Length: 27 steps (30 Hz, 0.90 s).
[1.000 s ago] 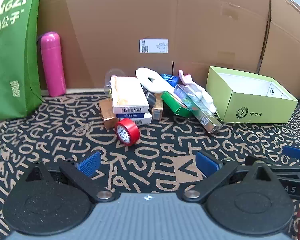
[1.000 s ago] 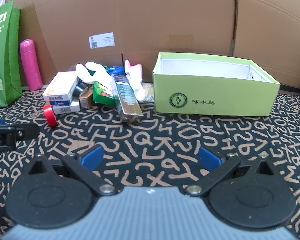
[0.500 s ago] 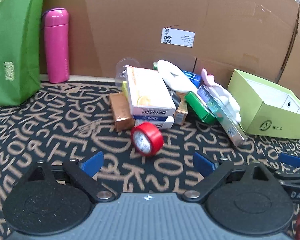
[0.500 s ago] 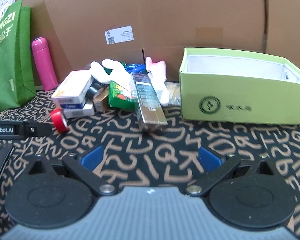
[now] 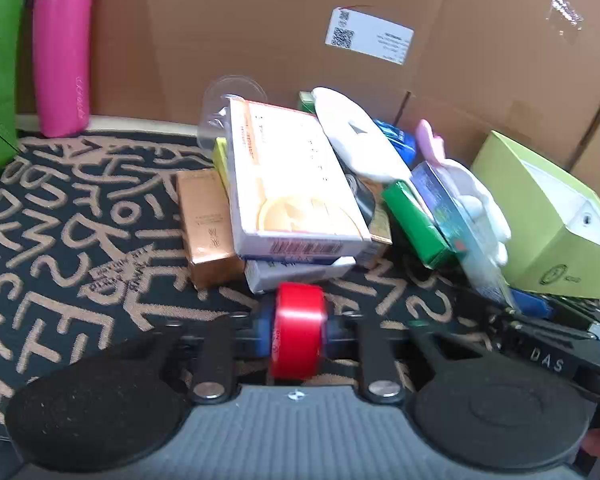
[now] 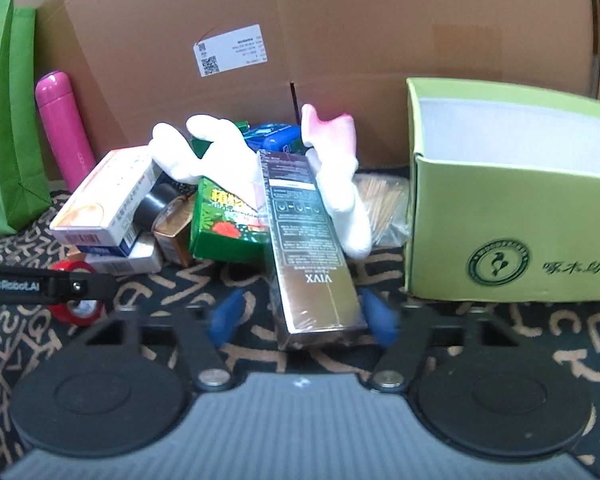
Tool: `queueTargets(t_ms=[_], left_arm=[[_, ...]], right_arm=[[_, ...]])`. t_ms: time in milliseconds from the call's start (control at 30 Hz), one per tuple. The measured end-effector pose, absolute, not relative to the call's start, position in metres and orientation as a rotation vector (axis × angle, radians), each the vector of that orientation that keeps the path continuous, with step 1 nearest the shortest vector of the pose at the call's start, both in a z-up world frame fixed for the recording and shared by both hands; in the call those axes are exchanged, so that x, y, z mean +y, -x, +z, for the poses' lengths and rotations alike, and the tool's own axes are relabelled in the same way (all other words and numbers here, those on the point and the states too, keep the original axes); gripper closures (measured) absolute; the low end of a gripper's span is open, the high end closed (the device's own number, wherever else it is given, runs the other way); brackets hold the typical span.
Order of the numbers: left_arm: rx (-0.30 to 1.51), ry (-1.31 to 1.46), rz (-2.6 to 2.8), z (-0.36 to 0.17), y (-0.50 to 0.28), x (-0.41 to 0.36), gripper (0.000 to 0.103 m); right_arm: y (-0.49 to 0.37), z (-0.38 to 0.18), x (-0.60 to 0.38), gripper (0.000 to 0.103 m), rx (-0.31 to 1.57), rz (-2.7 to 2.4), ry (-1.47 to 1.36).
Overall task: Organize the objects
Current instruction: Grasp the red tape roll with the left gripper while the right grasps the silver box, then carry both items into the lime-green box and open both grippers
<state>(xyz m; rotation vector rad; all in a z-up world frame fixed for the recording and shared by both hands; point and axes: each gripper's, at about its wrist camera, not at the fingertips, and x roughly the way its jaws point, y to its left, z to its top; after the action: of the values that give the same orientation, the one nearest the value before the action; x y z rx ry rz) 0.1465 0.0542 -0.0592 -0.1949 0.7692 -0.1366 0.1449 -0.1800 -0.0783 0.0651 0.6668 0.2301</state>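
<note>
The left claw [image 5: 298,330] is pinched on the red roll of tape [image 5: 298,336], at 6 o'clock of the white cardboard packet [image 5: 292,184] atop the pile. The right claw's [image 6: 302,316] jaws have just been closing around the long glossy bronze carton [image 6: 308,248]; only the right pad [image 6: 376,314] seems to touch it. The open lime-green cardboard box [image 6: 512,248] is seen at 3 o'clock.

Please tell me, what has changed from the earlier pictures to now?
Both hand-held grippers came forward to the pile. The left hand-held gripper has just closed its jaws on the red tape roll. The right hand-held gripper has been closing around the near end of the long bronze box; a firm grip is not clear. The pile and green box stayed put.
</note>
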Motion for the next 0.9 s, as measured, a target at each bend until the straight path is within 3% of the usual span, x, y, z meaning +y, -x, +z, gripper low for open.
queueTargets(t_ms=[267, 433, 500, 567, 800, 867, 900], left_arm=[[0.841, 0.279, -0.4, -0.061, -0.089, 0.051, 0.085], [0.828, 0.149, -0.42, -0.055, -0.043, 0.038, 0.083], [0.81, 0.097, -0.36, -0.05, -0.035, 0.035, 0.071], [0.783, 0.069, -0.336, -0.047, -0.031, 0.032, 0.048], [0.796, 0.007, -0.312, -0.053, -0.032, 0.033, 0.041], [0.786, -0.014, -0.305, -0.053, -0.029, 0.031, 0.022], [0.782, -0.032, -0.301, -0.053, -0.027, 0.028, 0.02]], right_arm=[[-0.072, -0.064, -0.197, 0.06, 0.674, 0.286, -0.027], [-0.01, -0.061, -0.211, 0.063, 0.741, 0.328, -0.017], [0.001, -0.056, -0.212, 0.053, 0.735, 0.33, -0.007], [0.002, -0.051, -0.209, 0.044, 0.7, 0.318, 0.013], [-0.026, -0.056, -0.201, 0.044, 0.693, 0.307, 0.011], [-0.031, -0.059, -0.2, 0.044, 0.702, 0.302, 0.003], [-0.033, -0.061, -0.199, 0.044, 0.707, 0.299, 0.003]])
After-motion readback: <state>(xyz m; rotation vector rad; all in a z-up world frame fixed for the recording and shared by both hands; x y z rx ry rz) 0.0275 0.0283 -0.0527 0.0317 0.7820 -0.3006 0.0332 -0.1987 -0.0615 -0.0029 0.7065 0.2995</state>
